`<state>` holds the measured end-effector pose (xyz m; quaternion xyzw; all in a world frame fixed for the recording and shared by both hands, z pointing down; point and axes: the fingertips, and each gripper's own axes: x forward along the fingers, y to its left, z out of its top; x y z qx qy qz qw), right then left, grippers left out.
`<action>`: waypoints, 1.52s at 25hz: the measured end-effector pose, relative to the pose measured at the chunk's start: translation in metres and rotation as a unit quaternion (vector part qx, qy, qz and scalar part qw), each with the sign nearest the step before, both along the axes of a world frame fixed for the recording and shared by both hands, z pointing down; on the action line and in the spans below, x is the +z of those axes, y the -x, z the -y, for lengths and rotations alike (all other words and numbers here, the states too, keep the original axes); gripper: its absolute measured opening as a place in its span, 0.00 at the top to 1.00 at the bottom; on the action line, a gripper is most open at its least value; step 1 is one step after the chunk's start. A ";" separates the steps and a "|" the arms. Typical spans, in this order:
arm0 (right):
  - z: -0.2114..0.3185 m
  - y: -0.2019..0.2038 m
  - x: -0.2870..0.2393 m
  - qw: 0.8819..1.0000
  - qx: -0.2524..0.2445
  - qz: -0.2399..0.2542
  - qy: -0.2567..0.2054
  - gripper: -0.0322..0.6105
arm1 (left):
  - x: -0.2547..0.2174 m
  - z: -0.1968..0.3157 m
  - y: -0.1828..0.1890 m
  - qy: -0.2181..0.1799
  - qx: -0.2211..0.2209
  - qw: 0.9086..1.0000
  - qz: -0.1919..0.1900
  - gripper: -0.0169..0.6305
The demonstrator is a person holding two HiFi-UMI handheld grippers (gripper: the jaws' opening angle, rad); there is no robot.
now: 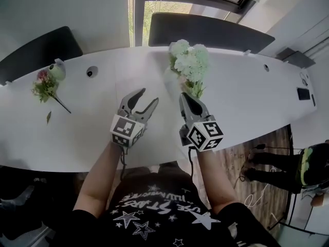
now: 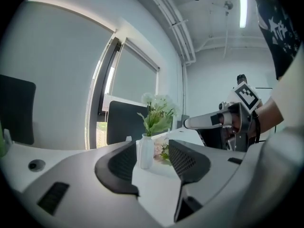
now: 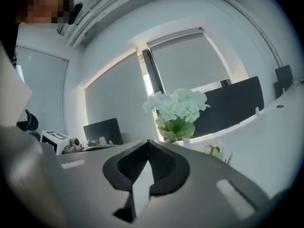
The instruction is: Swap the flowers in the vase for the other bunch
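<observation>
**Head view: your two grippers hover empty, short of the vase**

The long white table (image 1: pixel 72 133) fills most of the frame, with two dark chairs (image 1: pixel 205 32) behind its far edge. The white-and-green flowers (image 1: pixel 189 63) stand in the white vase (image 2: pixel 146 151) near the table's middle, toward that far edge. Your left gripper (image 1: pixel 148 98) hangs above the table on your side, jaws spread. In the left gripper view the vase shows through the gap but well beyond it, and nothing touches the pads. Your right gripper (image 1: pixel 185 96) is just beside it, jaws pressed together on nothing, with its tip close under the bunch's lowest leaves. The other bunch (image 1: pixel 45 84), pink and green, lies flat on the table far to your left, well apart from both grippers. A small round fitting (image 1: pixel 91 72) sits in the tabletop between that bunch and the vase.
</observation>
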<state>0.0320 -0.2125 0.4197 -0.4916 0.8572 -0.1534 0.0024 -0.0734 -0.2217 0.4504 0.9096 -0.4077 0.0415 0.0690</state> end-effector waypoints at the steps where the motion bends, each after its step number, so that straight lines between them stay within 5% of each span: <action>1: -0.005 0.005 -0.002 1.000 0.000 0.000 0.000 0.95 | -0.003 -0.005 0.005 -0.005 -0.003 1.000 -0.001 0.68; 5: -0.022 0.022 -0.012 1.000 -0.004 -0.009 -0.012 0.95 | -0.019 -0.018 0.023 -0.019 -0.019 1.000 -0.012 0.91; 8: -0.030 0.030 -0.019 1.000 -0.009 -0.006 -0.018 0.95 | -0.026 -0.026 0.033 -0.029 -0.034 0.999 -0.009 0.96; 20: -0.060 0.037 -0.027 0.995 -0.091 -0.040 -0.021 0.95 | -0.052 -0.066 0.044 -0.043 -0.119 0.992 0.006 0.96; 38: -0.186 -0.035 -0.025 0.988 -0.147 -0.041 -0.016 0.95 | -0.057 -0.197 -0.038 -0.037 -0.164 0.986 0.015 0.96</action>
